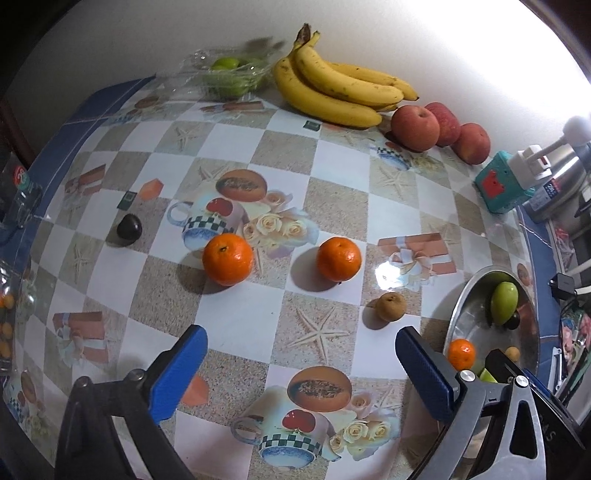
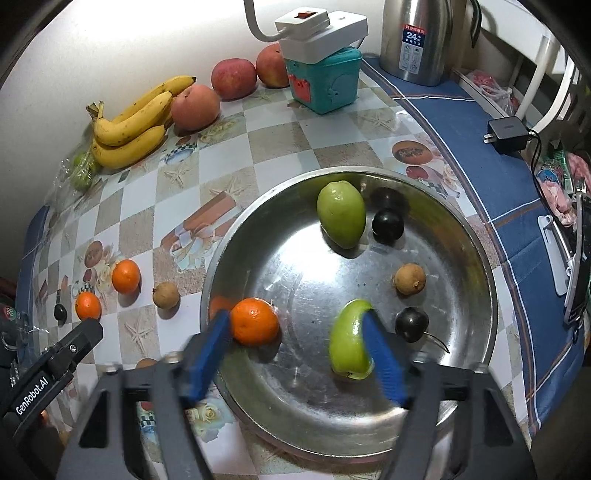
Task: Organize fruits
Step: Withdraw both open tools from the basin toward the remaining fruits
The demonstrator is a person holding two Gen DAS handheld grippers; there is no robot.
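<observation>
My left gripper (image 1: 301, 354) is open and empty above the table, short of two oranges (image 1: 228, 259) (image 1: 339, 259), a brown longan (image 1: 390, 306) and a dark plum (image 1: 129, 228). My right gripper (image 2: 295, 332) is open over the steel bowl (image 2: 476, 317); the bowl also shows in the left wrist view (image 1: 465, 317). An orange (image 2: 255, 321) lies in the bowl beside the right gripper's left finger (image 2: 214, 347), and a green fruit (image 2: 349, 343) lies against its right finger (image 2: 380, 350). The bowl also holds another green fruit (image 2: 341, 214), two dark plums (image 2: 388, 226) (image 2: 412, 324) and a longan (image 2: 409, 278).
Bananas (image 1: 332, 88), three apples (image 1: 415, 127) and a plastic bag of green fruit (image 1: 229, 74) line the back wall. A teal box (image 2: 323, 85) with a white power strip (image 2: 321, 33), a steel kettle (image 2: 421, 37) and a black charger (image 2: 508, 134) stand at the right.
</observation>
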